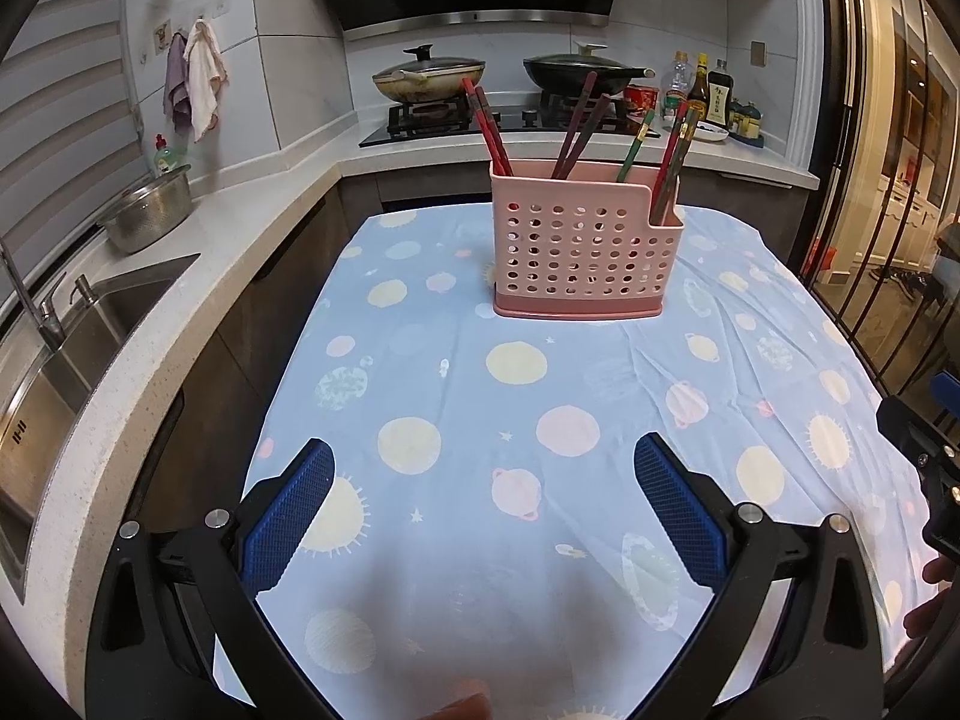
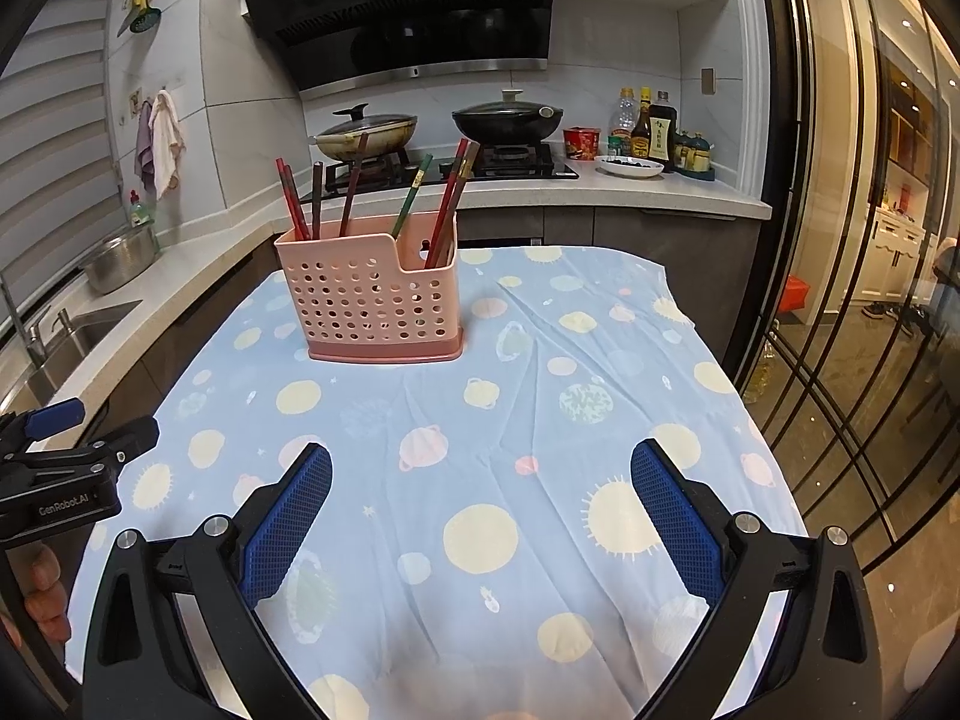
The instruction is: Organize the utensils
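Observation:
A pink perforated utensil holder (image 1: 579, 246) stands upright at the far middle of the table; it also shows in the right wrist view (image 2: 375, 300). Several red, brown and green chopsticks (image 1: 576, 126) stand in it, some in its small right compartment (image 2: 444, 210). My left gripper (image 1: 483, 462) is open and empty over the near part of the cloth, well short of the holder. My right gripper (image 2: 480, 465) is open and empty, also over the near cloth. The left gripper shows at the left edge of the right wrist view (image 2: 78, 450).
The table has a light blue planet-print cloth (image 1: 480, 396). A counter with a steel sink (image 1: 66, 342) and colander (image 1: 150, 210) runs along the left. A stove with two lidded pans (image 2: 432, 126) and sauce bottles (image 2: 651, 126) stands behind. A glass door (image 2: 852, 300) is on the right.

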A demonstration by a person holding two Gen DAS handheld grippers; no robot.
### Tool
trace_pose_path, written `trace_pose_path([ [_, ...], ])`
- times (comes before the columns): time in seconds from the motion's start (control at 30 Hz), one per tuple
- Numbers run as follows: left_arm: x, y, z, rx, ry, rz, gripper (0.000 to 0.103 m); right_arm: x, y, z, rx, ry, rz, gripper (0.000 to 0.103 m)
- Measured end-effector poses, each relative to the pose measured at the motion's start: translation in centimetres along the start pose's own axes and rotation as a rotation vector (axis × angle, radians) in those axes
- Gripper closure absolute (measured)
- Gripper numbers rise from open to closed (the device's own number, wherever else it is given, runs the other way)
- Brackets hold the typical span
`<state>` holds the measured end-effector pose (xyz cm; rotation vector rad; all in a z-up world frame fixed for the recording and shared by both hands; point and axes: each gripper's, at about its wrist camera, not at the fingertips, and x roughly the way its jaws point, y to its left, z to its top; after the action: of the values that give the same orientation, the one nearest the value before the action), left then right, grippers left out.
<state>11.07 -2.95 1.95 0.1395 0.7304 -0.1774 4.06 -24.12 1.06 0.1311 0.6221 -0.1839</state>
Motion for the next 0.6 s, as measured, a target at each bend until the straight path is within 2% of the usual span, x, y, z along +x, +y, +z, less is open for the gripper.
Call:
trace_pose_path([
  [0.6, 0.54, 0.96, -0.25, -0.027, 0.025, 0.026, 0.007, 0.20, 0.37, -0.15, -0.006, 0.007, -0.003, 0.007],
])
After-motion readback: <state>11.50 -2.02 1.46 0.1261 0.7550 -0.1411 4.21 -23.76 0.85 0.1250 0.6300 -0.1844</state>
